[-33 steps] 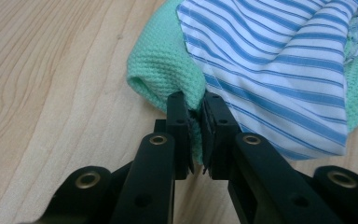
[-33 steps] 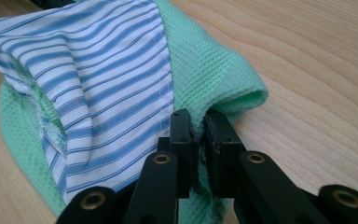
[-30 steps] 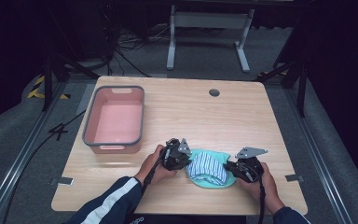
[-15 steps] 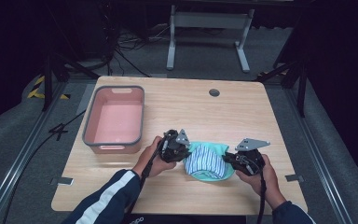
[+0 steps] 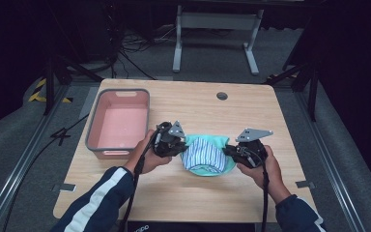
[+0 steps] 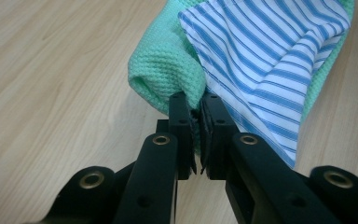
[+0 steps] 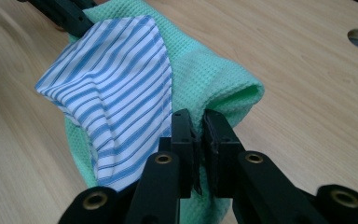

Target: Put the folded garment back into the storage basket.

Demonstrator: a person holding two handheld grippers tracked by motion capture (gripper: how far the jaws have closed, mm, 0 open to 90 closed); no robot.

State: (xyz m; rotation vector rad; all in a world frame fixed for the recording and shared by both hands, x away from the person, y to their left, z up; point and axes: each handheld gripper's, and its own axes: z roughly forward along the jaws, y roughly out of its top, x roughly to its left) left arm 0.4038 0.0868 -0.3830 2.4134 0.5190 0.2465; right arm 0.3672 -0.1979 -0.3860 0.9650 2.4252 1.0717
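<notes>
A green waffle-weave cloth (image 5: 220,143) with a blue-and-white striped cloth (image 5: 204,154) on top hangs between the two grippers, just over the wooden table (image 5: 198,193). My left gripper (image 5: 179,145) is shut on the cloth's left edge, pinching green cloth (image 6: 168,65) and striped cloth (image 6: 270,51) together. On the other side my right gripper (image 5: 228,152) is shut on the right edge, where green cloth (image 7: 214,74) folds over beside the striped cloth (image 7: 121,70). The cloths sag in the middle.
A pink tub with a grey rim (image 5: 118,123) sits on the table's left side, close to the person's left hand. A round cable hole (image 5: 221,95) lies at the table's back. Dark floor, cables and a metal stand surround the table.
Both grippers have lifted the cloths slightly and carried them a little away from the person, with the bundle sagging between them.
</notes>
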